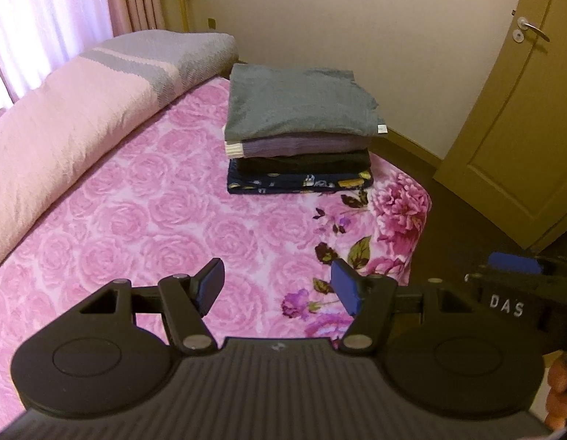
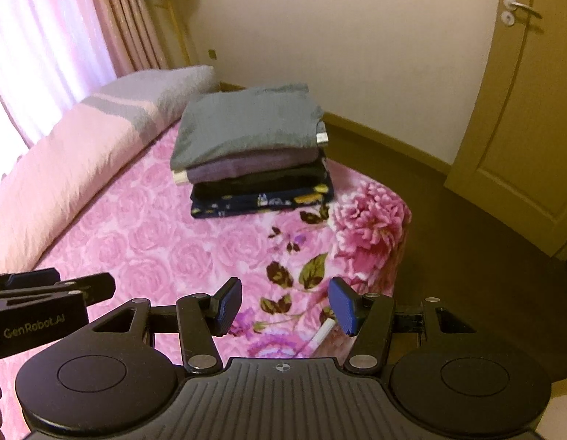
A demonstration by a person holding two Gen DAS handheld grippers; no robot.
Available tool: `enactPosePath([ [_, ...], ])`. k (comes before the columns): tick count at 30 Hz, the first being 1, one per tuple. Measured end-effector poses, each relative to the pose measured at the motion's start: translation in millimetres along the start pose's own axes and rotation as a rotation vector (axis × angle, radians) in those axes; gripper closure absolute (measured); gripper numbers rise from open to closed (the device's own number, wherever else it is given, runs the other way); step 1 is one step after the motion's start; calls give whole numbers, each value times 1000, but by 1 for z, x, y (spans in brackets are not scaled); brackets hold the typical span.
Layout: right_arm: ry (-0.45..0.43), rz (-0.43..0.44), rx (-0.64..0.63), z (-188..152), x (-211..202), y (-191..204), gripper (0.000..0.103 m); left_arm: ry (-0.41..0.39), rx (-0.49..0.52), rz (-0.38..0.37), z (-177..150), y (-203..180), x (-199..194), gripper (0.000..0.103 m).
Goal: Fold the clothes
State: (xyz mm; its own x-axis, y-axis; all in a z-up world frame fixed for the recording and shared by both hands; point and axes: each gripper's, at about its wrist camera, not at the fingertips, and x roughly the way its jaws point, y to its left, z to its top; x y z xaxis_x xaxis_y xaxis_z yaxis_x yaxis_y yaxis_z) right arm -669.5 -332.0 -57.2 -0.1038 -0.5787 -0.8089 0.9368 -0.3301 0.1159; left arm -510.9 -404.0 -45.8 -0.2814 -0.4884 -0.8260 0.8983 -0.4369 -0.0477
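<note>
While both tools, left tool [image 1: 276, 286] and right tool [image 2: 285, 306], hover spread and empty, four folded clothes [image 1: 298, 128] sit stacked at 12 o'clock on the bed [image 1: 144, 220]. Stacking likely keeps folds flat.

Four folded garments [image 1: 298, 135] — one stack

A stack of folded clothes [image 1: 298, 135] was set on the bed [image 1: 144, 220], near its far right corner. A rolled quilt [image 1: 63, 128] was laid along the left edge, and a door [image 1: 518, 110] was seen to the right, beyond the bed.
</note>
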Motion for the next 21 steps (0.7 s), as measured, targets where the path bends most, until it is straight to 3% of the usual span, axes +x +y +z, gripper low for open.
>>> enactPosePath([
  [21,110,31,-69,56,72,-32,47,90,-73,44,46,-24,74,42],
])
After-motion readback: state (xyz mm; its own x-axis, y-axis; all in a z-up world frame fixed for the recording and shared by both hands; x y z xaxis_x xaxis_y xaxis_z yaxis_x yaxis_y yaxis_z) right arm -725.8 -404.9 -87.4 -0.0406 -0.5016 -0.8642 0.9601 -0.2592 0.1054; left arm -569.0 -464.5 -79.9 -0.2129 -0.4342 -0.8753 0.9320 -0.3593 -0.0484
